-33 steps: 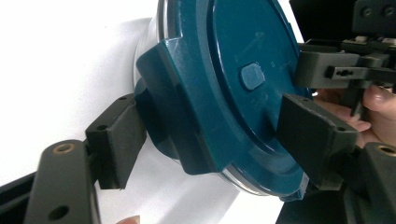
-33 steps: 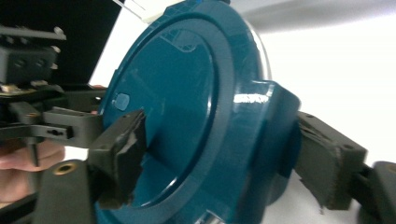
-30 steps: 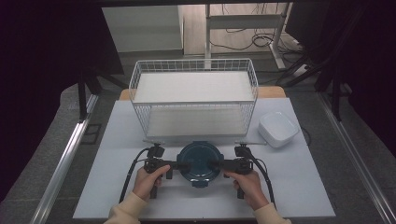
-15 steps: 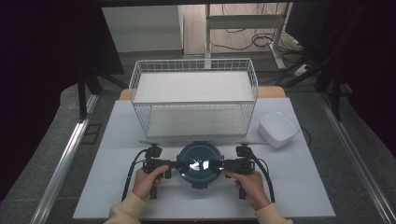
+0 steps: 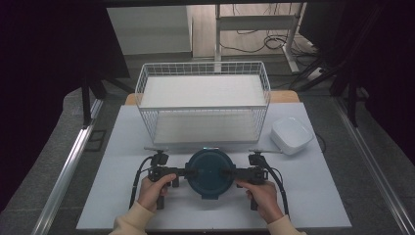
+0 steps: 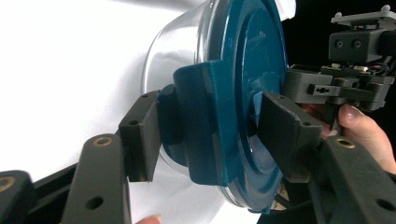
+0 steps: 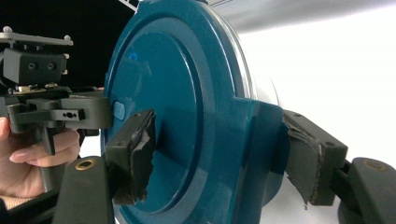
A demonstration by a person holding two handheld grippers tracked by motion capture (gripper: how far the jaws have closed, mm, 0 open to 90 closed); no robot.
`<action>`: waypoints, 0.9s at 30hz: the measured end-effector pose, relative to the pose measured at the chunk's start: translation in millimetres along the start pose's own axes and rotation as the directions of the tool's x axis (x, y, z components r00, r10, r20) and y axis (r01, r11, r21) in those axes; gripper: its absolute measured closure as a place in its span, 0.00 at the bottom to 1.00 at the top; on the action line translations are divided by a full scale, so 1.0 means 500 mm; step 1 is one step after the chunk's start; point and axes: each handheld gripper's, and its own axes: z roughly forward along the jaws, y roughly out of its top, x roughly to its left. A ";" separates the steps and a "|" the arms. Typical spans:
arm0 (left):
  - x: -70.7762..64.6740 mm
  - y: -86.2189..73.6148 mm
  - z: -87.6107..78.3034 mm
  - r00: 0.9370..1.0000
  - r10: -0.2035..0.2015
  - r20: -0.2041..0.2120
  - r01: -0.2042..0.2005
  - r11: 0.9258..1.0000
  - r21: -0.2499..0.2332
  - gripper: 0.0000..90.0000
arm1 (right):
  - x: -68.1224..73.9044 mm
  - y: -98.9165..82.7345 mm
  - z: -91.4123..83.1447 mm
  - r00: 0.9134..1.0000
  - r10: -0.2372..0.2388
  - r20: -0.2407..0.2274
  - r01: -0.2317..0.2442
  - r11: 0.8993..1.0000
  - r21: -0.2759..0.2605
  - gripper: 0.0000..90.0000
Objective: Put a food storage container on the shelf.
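Observation:
A round clear container with a teal lid [image 5: 209, 171] stands on the white table [image 5: 122, 147] near its front edge. My left gripper [image 5: 188, 173] reaches in from the left. Its jaws have just been closing, and the pads [image 6: 140, 135] sit against the lid's side latch [image 6: 201, 121] and the lid's top face. My right gripper [image 5: 230, 173] comes in from the right. Its jaws have also been closing, with one worn pad [image 7: 133, 149] on the lid face and the other behind the opposite latch [image 7: 261, 149]. The container rests upright on the table.
A white wire basket [image 5: 203, 100] stands behind the container, open at the top. A white square lidded box [image 5: 291, 135] sits at the right rear. Cables trail from both grippers toward the front edge. Dark floor lies beyond the table's sides.
The left jaws have narrowed onto the lid's left latch. Hands, container, basket and box stay where they were.

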 end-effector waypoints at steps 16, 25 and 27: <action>-0.031 0.002 -0.017 0.997 0.080 -0.014 -0.081 0.997 -0.009 0.49 | 0.032 0.009 -0.022 0.995 -0.101 0.020 0.101 0.994 -0.028 0.37; -0.052 0.007 -0.043 0.993 0.118 -0.005 -0.118 0.993 -0.030 0.49 | 0.069 0.018 -0.040 0.986 -0.164 0.027 0.165 0.985 -0.056 0.37; -0.055 0.007 -0.047 0.993 0.122 -0.003 -0.122 0.992 -0.038 0.49 | 0.075 0.020 -0.042 0.984 -0.176 0.030 0.177 0.982 -0.061 0.37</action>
